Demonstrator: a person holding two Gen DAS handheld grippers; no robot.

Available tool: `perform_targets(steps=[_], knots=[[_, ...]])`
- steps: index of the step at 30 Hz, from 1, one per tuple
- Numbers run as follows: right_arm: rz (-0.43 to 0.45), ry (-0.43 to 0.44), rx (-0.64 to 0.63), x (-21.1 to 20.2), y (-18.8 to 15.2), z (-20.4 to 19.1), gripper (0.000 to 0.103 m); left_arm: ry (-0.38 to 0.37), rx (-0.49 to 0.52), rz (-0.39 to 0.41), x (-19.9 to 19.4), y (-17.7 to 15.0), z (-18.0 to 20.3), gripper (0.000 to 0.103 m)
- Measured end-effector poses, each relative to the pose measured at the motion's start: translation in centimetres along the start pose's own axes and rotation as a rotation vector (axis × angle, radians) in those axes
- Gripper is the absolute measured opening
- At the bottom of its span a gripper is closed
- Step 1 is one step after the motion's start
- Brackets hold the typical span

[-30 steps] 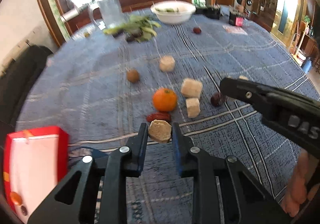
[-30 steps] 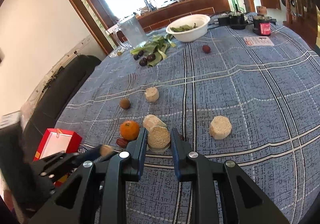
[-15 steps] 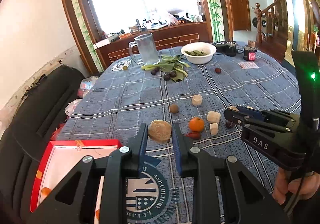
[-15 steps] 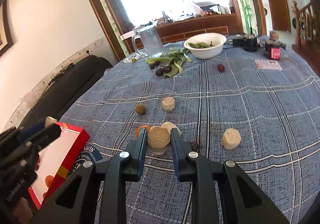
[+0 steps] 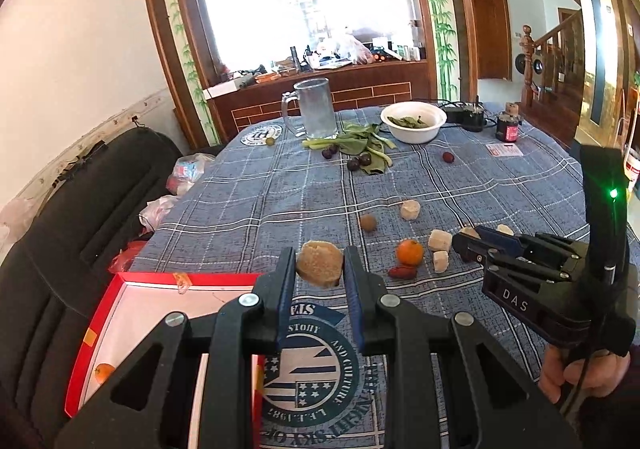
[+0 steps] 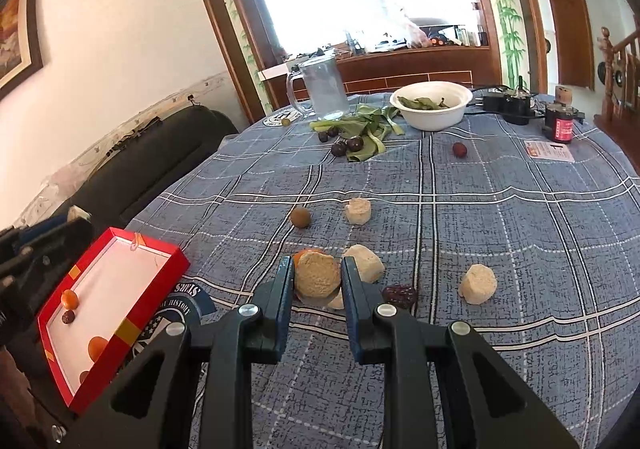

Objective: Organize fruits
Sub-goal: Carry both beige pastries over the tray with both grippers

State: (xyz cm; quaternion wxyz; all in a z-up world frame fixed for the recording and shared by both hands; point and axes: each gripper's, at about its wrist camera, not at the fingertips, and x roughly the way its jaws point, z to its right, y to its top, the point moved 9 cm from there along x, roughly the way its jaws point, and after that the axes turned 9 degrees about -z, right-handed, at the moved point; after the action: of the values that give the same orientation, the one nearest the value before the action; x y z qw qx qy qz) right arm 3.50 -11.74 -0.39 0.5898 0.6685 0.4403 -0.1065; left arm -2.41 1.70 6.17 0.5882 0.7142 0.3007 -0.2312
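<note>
I've lifted my left gripper (image 5: pixel 320 269), clamped on a beige chunk (image 5: pixel 319 263), up off the table (image 5: pixel 500 185) toward the red box (image 5: pixel 120 313), while my right gripper (image 6: pixel 316 277) grips another chunk (image 6: pixel 316 275).

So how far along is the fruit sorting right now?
Early on. The red box holds only a few small fruits. Left gripper and right gripper each clamp a tan chunk. On the tablecloth, an orange, other chunks and dark fruits remain.
</note>
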Motion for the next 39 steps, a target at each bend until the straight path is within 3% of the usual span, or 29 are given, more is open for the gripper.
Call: perform_targets(steps=[14,23,28,33,39], knots=[[-0.02,-0.033,-0.039,0.9,-0.5,-0.7,0.022,0.002,-0.045,0.023,-0.9,-0.4,-2.4,0.026],[-0.046,-0.02,-0.065,1.7,-1.1,-3.4,0.022,0.029,-0.108,0.034,-1.4,-1.7,-7.0,0.026],[-0.075,0.094,-0.078,2.2,-1.5,-8.8,0.022,0.065,-0.162,0.031,-1.4,-2.8,-10.6,0.026],[-0.094,0.19,-0.194,2.3,-1.9,-16.3,0.022,0.117,-0.204,0.024,-1.4,-4.5,-14.1,0.026],[-0.12,0.248,-0.303,2.9,-2.8,-22.4,0.022,0.155,-0.253,-0.002,-1.1,-6.5,-17.3,0.026]])
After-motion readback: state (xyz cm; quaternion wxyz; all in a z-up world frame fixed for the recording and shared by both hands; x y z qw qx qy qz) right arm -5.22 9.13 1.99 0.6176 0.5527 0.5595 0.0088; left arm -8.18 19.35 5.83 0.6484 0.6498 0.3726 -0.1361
